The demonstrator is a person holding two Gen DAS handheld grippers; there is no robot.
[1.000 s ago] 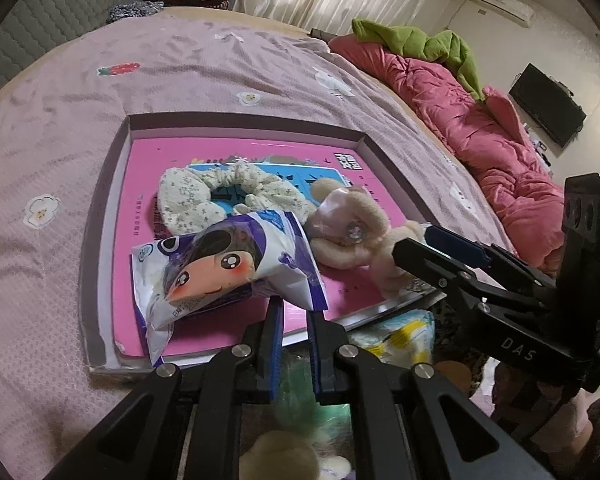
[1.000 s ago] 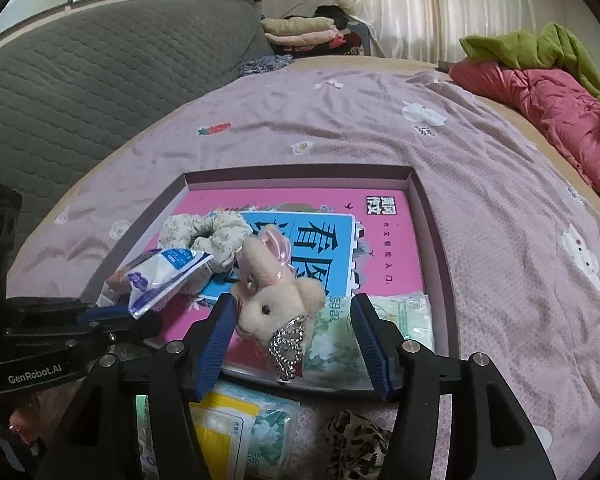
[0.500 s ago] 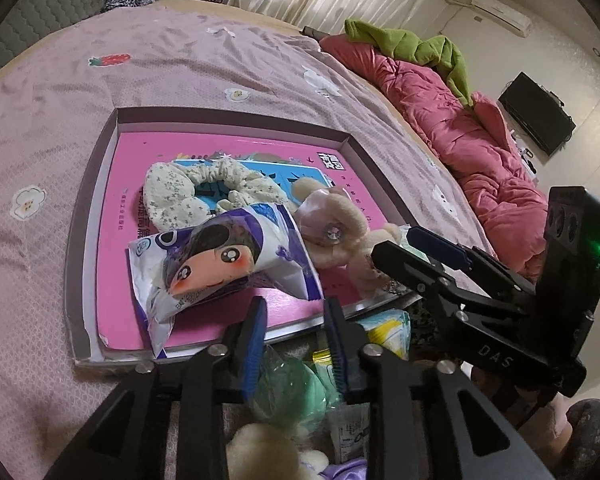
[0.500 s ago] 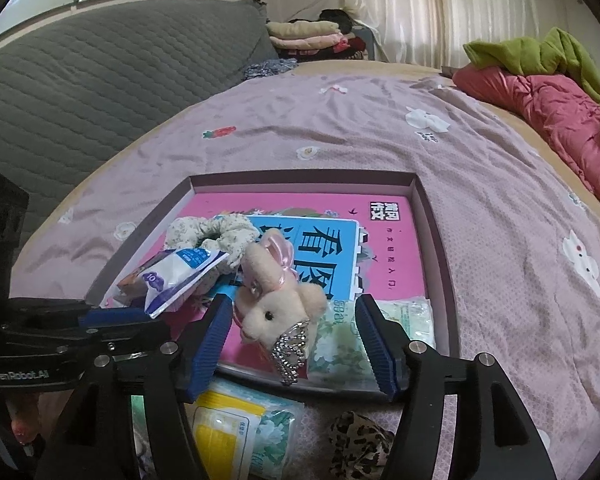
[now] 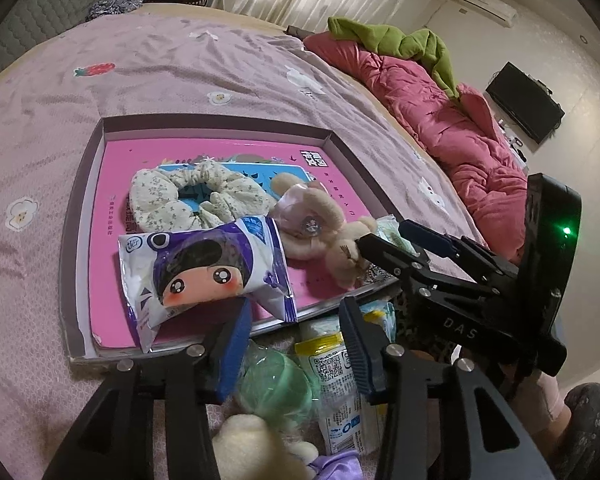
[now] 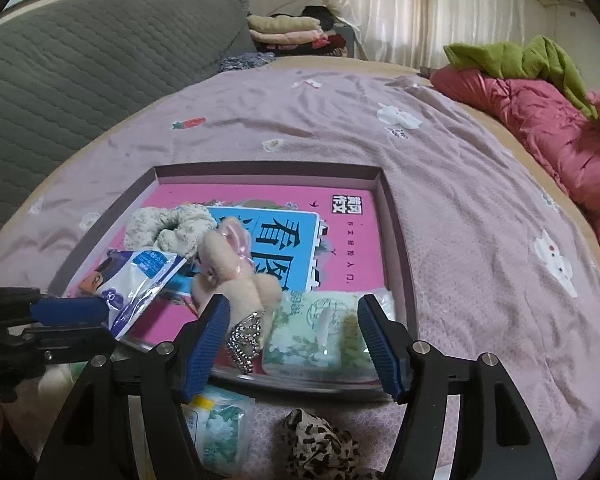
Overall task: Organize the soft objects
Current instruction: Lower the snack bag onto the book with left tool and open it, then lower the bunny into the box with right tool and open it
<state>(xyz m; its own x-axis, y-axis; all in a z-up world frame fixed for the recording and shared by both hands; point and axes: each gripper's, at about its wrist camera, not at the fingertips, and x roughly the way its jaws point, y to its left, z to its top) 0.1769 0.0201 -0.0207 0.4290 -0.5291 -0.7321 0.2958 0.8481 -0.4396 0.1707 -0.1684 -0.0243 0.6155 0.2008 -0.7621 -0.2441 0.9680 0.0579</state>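
A shallow tray point(image 5: 80, 200) with a pink book in it lies on the bed. In it are a floral scrunchie point(image 5: 196, 196), a purple cartoon tissue pack point(image 5: 204, 272), a beige plush bunny point(image 5: 320, 232) and a green floral tissue pack point(image 6: 320, 336). My left gripper point(image 5: 296, 344) is open and empty just below the purple pack, at the tray's near edge. My right gripper point(image 6: 296, 340) is open, over the tray's near edge, with the bunny point(image 6: 236, 272) and the green pack between its fingers.
Near the tray's front edge lie a mint soft object point(image 5: 276, 388), a yellow-green wipes pack point(image 5: 340, 380), a cream plush point(image 5: 252, 448) and a leopard scrunchie point(image 6: 320, 448). A red quilt point(image 5: 440, 120) lies along the bed's right side. A grey headboard point(image 6: 80, 60) stands at the left.
My left gripper has opened, let go of the purple tissue pack in the tray and drawn back a little. My right gripper has stayed open near the bunny.
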